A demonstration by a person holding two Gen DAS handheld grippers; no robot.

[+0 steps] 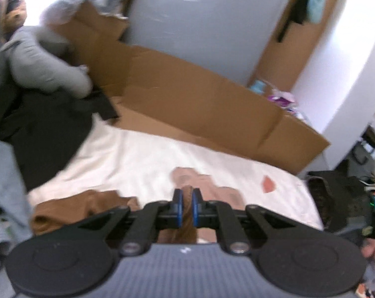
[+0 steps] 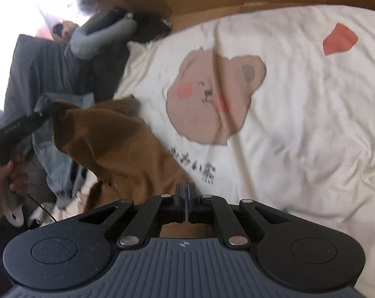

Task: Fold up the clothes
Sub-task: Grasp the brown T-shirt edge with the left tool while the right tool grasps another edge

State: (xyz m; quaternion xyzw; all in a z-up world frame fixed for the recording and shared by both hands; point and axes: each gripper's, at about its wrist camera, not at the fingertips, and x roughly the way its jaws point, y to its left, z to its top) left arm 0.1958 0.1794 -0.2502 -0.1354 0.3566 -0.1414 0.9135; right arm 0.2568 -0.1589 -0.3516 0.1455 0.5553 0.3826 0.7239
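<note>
My left gripper [image 1: 187, 207] pinches a fold of the soft brown garment [image 2: 117, 144], lifting it off the cream bear-print quilt [image 2: 299, 124]. My right gripper [image 2: 187, 196], angled downward, is clamped on the garment's near edge.

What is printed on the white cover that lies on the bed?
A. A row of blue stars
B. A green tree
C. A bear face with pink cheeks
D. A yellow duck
C: the right wrist view shows a brown bear face with pink cheeks printed on the white cover.
</note>
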